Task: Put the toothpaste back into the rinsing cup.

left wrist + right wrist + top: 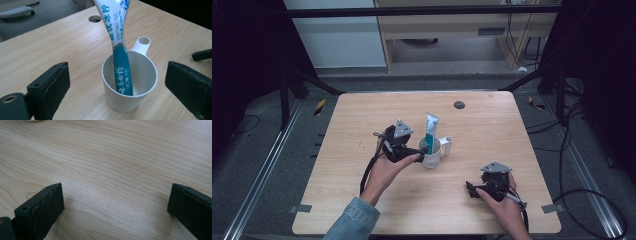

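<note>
A white cup (431, 153) (130, 83) with a handle stands near the middle of the wooden table (362, 125). A teal and white toothpaste tube (431, 131) (117, 37) stands in it, leaning against the rim. My left gripper (422, 149) (117, 85) is open just left of the cup; in the left gripper view its jaws stand wide on either side of the cup, touching nothing. My right gripper (469, 189) (115, 207) rests open near the front right of the table, with bare wood between its jaws.
A round dark hole (459, 104) (95, 18) sits in the table top toward the far edge. The tip of the other gripper (202, 54) shows at the right of the left gripper view. Cables trail on the floor at the right.
</note>
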A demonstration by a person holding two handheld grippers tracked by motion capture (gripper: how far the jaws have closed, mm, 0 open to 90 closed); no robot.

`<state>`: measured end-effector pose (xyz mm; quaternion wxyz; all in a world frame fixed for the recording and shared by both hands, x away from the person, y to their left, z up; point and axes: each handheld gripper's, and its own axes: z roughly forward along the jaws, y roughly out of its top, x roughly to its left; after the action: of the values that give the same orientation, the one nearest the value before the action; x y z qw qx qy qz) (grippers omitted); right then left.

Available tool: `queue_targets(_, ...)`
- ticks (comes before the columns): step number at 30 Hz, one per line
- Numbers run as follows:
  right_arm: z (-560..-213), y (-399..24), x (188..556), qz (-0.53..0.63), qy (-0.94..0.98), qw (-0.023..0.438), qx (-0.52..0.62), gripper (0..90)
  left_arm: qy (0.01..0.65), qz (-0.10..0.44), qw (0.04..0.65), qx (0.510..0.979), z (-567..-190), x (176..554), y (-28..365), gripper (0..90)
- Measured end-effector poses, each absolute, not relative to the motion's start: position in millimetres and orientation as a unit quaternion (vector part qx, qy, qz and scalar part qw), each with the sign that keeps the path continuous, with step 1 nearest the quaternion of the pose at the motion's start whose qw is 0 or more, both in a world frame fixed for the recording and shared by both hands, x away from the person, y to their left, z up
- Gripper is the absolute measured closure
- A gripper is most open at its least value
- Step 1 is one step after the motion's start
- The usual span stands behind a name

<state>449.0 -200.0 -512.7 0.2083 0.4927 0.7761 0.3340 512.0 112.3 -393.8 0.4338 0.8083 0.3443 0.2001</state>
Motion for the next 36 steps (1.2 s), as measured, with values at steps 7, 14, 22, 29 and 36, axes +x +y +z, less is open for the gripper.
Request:
queue_targets(7,-512.7,-200.0,449.0,0.334,0.776,0.208,0.493,0.7,0.338,0.202,0.43,0.813,-394.6,509.1,119.1,5.0)
queue_targets(14,-512.7,-200.0,449.0,0.334,0.776,0.208,0.493,0.7,0.342,0.206,0.425,0.813,-395.2,507.4,131.0,4.9)
queue_targets(22,-512.7,-200.0,449.0,0.334,0.776,0.208,0.493,0.7,0.351,0.208,0.421,0.81,-398.1,506.9,149.1,4.6)
queue_targets(29,-512.7,-199.9,449.1,0.334,0.776,0.209,0.493,0.5,0.353,0.208,0.42,0.81,-400.6,505.8,159.6,4.6)
queue_targets(36,-512.7,-199.9,449.0,0.334,0.776,0.209,0.493,0.6,0.358,0.207,0.413,0.811,-406.2,502.9,170.4,4.6)
